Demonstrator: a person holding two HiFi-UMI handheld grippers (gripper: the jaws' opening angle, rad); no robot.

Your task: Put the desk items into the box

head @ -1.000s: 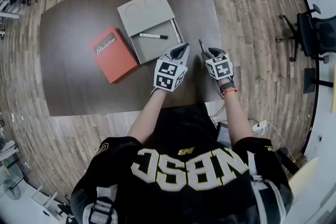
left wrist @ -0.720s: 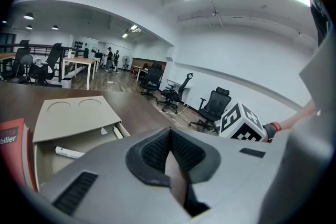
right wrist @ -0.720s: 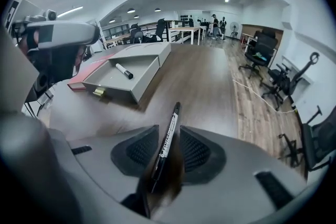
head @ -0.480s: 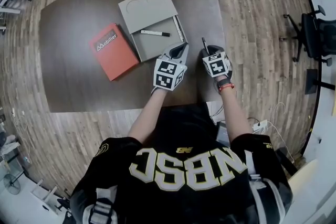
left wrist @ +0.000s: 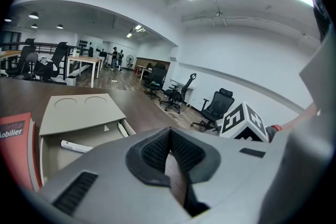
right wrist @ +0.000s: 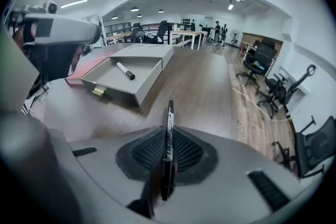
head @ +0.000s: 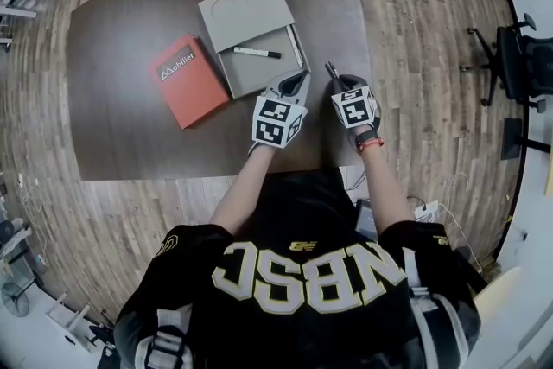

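Observation:
A black pen [right wrist: 168, 157] stands between the pads of my right gripper [right wrist: 167, 136], whose jaws are closing on it; its tip [head: 331, 70] pokes out ahead of the gripper [head: 340, 84], above the table's near right part. The grey box [head: 244, 13] lies beyond, its drawer [head: 259, 72] pulled out toward me with a white marker [head: 257, 54] inside and a pale stick [head: 295, 46] along its right wall. My left gripper [head: 299, 80] hovers at the drawer's front right corner, jaws together and empty [left wrist: 169, 136].
A red book [head: 188, 80] lies on the dark table [head: 130, 30] left of the box. Black office chairs [head: 521, 52] stand on the wood floor to the right. The table's near edge runs just below both grippers.
The right gripper's jaws have come in around the black pen, and the pen's tip now stands a little higher and further left. The left gripper has stayed put.

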